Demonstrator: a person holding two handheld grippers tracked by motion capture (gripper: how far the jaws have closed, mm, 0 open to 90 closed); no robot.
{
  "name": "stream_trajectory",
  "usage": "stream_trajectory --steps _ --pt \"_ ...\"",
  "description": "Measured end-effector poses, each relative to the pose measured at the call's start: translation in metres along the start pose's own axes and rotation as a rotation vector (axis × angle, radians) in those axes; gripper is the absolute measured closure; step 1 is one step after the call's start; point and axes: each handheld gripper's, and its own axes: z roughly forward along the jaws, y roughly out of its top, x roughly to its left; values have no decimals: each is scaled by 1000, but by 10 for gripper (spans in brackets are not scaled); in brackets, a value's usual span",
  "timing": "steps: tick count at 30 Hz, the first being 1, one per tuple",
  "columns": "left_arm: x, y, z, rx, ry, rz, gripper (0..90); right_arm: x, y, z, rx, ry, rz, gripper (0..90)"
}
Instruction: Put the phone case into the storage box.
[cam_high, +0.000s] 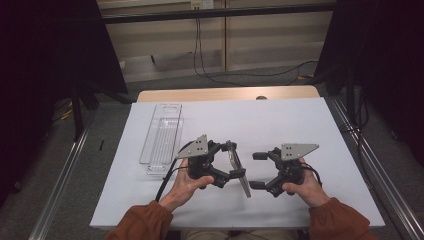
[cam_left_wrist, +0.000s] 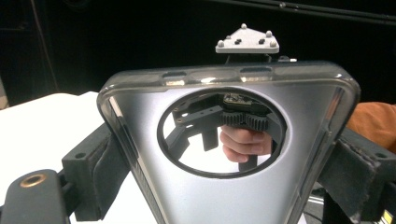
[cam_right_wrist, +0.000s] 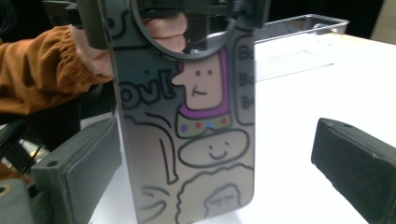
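The table (cam_high: 300, 130) filled the middle of the high view under a white sheet, with a clear tray (cam_high: 162, 137) lying lengthwise at centre left. Below centre, the left gripper (cam_high: 239, 161) clamped a phone case (cam_high: 239, 170) by its two long edges, holding it on edge above the sheet. In the left gripper view the case (cam_left_wrist: 224, 196) spanned the frame between both pads, its plain inner face and round ring toward the camera. The right gripper (cam_high: 258, 170) sat just right of the case in the high view, jaws spread wide and apart from it. In the right gripper view the case (cam_right_wrist: 196, 154) stood left of centre showing cartoon drawings; it seemed close to the left pad (cam_right_wrist: 88, 163), though contact was unclear.
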Motion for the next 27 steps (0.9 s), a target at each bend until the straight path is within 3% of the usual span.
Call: stream_trajectory --steps 9,12,20,24,26,27 --pt "0 2 -9 -14 52 -17 114 -2 0 -9 -16 -122 41 20" --pt "1 0 -11 -8 68 -22 114 -3 1 -14 -18 -171 35 20" --pt "2 2 -20 -5 156 -41 114 0 -3 -27 -25 -329 37 19" --pt "2 4 -26 2 192 -48 115 3 -11 -36 -25 -378 49 12" --pt "3 3 -28 -17 189 -53 115 6 -13 -43 -39 -413 65 5" --pt "3 4 -30 -4 213 -53 115 6 -14 -46 -47 -431 69 0"
